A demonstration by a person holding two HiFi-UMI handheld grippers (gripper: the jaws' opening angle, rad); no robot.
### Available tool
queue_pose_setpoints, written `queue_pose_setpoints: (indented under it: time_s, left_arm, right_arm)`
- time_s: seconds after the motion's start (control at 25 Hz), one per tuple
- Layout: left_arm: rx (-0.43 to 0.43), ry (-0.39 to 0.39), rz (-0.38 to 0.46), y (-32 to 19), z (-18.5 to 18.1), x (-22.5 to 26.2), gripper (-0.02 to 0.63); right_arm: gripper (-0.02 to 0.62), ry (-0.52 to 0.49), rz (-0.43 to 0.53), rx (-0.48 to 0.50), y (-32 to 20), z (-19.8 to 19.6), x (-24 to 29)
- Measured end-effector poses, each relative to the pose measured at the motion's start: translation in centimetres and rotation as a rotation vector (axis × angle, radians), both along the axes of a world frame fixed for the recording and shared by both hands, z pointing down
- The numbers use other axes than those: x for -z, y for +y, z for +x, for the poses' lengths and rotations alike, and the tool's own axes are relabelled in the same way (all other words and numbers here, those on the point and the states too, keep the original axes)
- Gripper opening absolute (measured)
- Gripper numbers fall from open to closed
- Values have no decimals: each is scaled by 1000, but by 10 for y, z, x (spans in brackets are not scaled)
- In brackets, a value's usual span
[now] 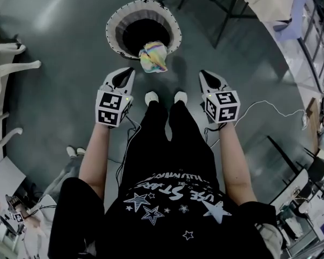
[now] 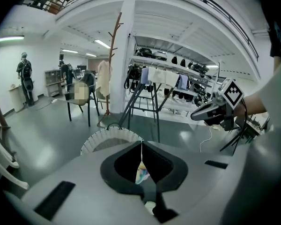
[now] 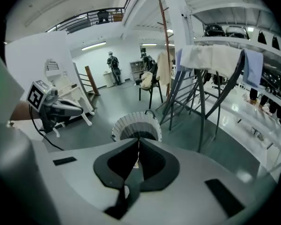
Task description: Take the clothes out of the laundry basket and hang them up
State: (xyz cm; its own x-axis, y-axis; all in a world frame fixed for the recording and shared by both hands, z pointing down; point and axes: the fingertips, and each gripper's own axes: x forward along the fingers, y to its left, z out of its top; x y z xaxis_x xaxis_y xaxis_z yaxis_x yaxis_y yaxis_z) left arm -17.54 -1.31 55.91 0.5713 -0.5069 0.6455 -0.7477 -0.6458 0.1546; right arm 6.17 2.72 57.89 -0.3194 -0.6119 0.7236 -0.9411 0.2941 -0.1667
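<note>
A round white laundry basket [image 1: 114,23] with a dark inside stands on the grey floor in front of my feet. A pastel multicoloured garment [image 1: 153,57] hangs over its near rim. My left gripper [image 1: 128,72] hovers to the lower left of that garment, jaws shut and empty. My right gripper [image 1: 205,74] hovers to its lower right, also shut and empty. In the left gripper view the shut left gripper [image 2: 141,142] points at the basket [image 2: 107,134], and the garment [image 2: 142,172] shows below the tips. The right gripper view has the right gripper [image 3: 139,140] aimed at the basket [image 3: 133,124].
A drying rack [image 3: 210,57] with pale clothes over it stands right of the basket, its dark legs [image 1: 227,9] at the top of the head view. A wooden coat stand [image 3: 165,27] rises behind. White furniture [image 1: 5,63] lies left, a white cable [image 1: 270,104] right.
</note>
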Motion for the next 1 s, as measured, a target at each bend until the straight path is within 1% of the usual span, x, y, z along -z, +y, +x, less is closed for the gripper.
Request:
queue_pose_setpoints:
  time_s: [0.12,0.24,0.44,0.56,0.68,0.8,0.88,1.0]
  left_arm:
    - [9,-18,-32,10,-1,-31,23]
    - [11,-61,-56,19,0,-62,23]
    - [2,-124,-66,28,7,-116,23]
    - [23,-138,-89,35,9,-147,23]
    - [55,-140,-143,43,8,-178,23]
    - [82,-154,-194,50,2,-209,23]
    - [91,-158,-208,53,0,-229,23]
    - [84,-169,-231,59,-1,-254,23]
  right_arm:
    - [14,16,-49,22,13,-8,-52]
    - [14,38,-79,41,20,-15,-103]
    - [26,53,-114,97,24,-21,-179]
    - [42,83,-135,166,25,-26,-220]
    - [63,125,-127,268,23,-35,-259]
    - [79,123,-112,368,19,-49,-295]
    - [95,114,-116,414,16,-58,-318]
    - [106,131,-111,480,10,-70,-348]
